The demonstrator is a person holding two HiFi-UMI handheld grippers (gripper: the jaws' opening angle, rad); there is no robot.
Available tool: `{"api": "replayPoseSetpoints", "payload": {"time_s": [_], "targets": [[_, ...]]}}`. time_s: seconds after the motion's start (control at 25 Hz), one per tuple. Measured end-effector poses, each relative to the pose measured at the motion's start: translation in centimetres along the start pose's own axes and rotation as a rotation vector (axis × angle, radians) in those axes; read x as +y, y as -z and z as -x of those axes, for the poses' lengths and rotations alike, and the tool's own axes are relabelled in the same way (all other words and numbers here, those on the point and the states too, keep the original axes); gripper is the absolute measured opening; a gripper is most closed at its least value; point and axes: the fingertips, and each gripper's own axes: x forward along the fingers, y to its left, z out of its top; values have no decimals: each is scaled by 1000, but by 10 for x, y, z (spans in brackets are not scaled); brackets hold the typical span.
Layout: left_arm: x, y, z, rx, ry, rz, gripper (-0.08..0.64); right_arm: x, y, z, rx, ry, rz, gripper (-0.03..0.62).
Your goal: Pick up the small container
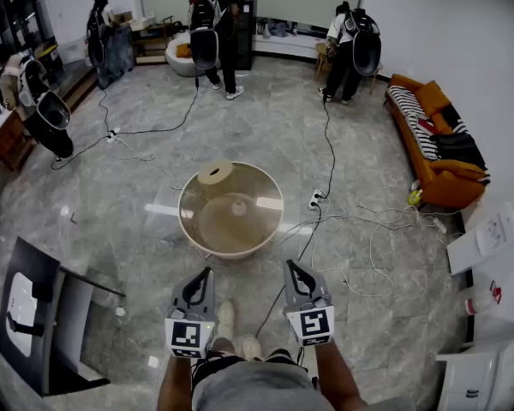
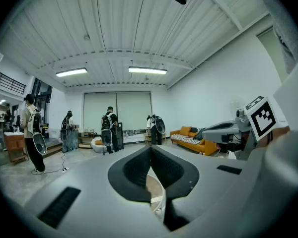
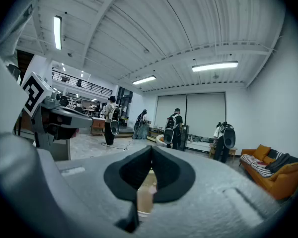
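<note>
While cables point(image 1: 327, 157) trail over the floor round the round tub point(image 1: 231, 251) and people point(image 1: 216, 24) stand far behind, small container point(image 1: 238, 206) sits inside the tub; left gripper point(image 1: 209, 271) and right gripper point(image 1: 289, 265) side by side, near level, short of the tub; both jaws pinched together, empty.

Floor point(image 1: 265, 135): grey, marble veining. Round desk point(image 1: 188, 223): translucent tan top, beige rim. Small container point(image 1: 238, 207) on it: pale beige. Disc point(image 1: 214, 173) at the desk rim: cream. Left tool point(image 1: 208, 271) and right tool point(image 1: 289, 265): light grey bodies, black pads; marker cubes point(image 1: 187, 336) carry black-and-white squares. Sofa point(image 1: 450, 187): orange, with a black-and-white striped throw point(image 1: 415, 125) and dark cushions. Walls point(image 1: 463, 32): white. Cables: one black cable point(image 1: 329, 144), a tangle of white cables point(image 1: 385, 223). Cabinet point(image 1: 488, 349) at right: white.
</note>
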Motion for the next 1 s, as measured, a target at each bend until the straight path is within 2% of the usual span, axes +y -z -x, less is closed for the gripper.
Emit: {"api": "replayPoseSetpoints", "payload": {"time_s": [0.28,0.48,1.0], "targets": [[23,2,-33,2,15,5,17,-11,5,-37,14,14,-35,2],[50,2,-67,3,44,13,17,-15,-2,-78,19,31,-17,2],[150,-6,-148,-18,125,10,17,-7,-29,-194,26,109,-5,2]]}}
